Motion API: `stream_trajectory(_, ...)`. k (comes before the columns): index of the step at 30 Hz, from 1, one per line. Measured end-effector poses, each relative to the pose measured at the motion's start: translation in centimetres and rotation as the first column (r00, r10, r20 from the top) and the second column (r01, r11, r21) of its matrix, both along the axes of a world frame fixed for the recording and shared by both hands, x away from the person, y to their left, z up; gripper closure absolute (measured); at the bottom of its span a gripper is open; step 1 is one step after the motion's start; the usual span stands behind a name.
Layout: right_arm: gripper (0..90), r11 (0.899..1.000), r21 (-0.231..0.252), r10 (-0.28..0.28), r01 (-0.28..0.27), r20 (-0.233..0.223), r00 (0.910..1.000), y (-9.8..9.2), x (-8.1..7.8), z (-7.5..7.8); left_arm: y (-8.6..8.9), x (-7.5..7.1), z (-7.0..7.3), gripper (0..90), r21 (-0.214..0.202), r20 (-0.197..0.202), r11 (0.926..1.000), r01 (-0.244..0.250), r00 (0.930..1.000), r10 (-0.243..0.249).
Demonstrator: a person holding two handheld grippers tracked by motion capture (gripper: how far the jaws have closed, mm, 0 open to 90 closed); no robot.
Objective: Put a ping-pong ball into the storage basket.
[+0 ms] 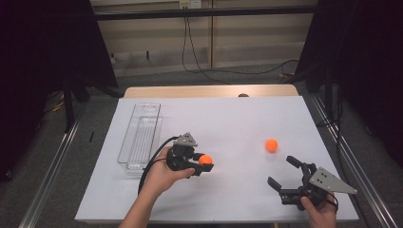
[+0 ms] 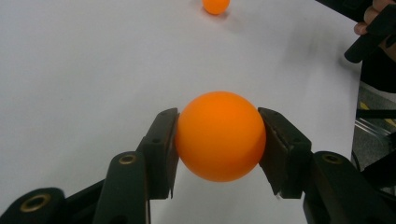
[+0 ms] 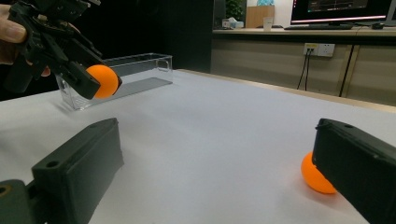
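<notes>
My left gripper [image 1: 205, 163] is shut on an orange ball [image 1: 205, 159], near the middle of the white table and lifted a little off it. In the left gripper view the ball [image 2: 219, 135] sits squeezed between both pads. A second orange ball [image 1: 271, 145] lies loose on the table to the right, small at the top of the left gripper view [image 2: 215, 5]. My right gripper [image 1: 284, 171] stands open near the front right edge, nothing between its fingers. In the right gripper view the loose ball [image 3: 314, 176] peeks from behind the right jaw, and the held ball [image 3: 103, 80] hangs at upper left.
A clear plastic bin [image 1: 141, 136] stands on the left part of the white table sheet [image 1: 228, 118], close behind my left hand. The bin [image 3: 135, 74] also appears far off in the right gripper view. Cables run on the floor beyond the table's far edge.
</notes>
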State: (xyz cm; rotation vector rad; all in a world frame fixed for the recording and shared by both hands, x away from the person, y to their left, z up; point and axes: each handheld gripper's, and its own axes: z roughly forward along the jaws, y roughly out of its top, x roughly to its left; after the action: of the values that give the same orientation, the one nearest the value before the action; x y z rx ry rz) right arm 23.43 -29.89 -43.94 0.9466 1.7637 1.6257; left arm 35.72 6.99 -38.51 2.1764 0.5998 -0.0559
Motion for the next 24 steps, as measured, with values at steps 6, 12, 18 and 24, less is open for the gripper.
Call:
stream_trajectory(6, 1.0, 1.000, -0.001, 0.000, 0.000, -0.001, 1.0000, 0.01, 0.00, -0.01, 0.24, 0.12, 0.23, 50.9, 0.001, -0.005, 1.0000, -0.005, 1.0000, 0.005)
stream_trajectory(12, 1.0, 1.000, 0.001, 0.001, -0.001, 0.000, 1.0000, 0.04, -0.04, 0.02, 0.44, 0.23, 0.30, 50.9, -0.004, -0.005, 0.9999, -0.010, 0.9999, 0.010)
stream_trajectory(18, 1.0, 1.000, 0.000, 0.001, -0.001, -0.001, 1.0000, 0.04, -0.04, 0.01, 0.81, 0.51, 0.29, 50.9, -0.003, -0.014, 0.9999, -0.017, 0.9998, 0.017)
stream_trajectory(24, 1.0, 1.000, 0.000, 0.001, -0.001, -0.002, 1.0000, 0.03, -0.07, 0.01, 0.92, 0.61, 0.24, 50.9, -0.009, -0.021, 0.9998, -0.019, 0.9996, 0.018)
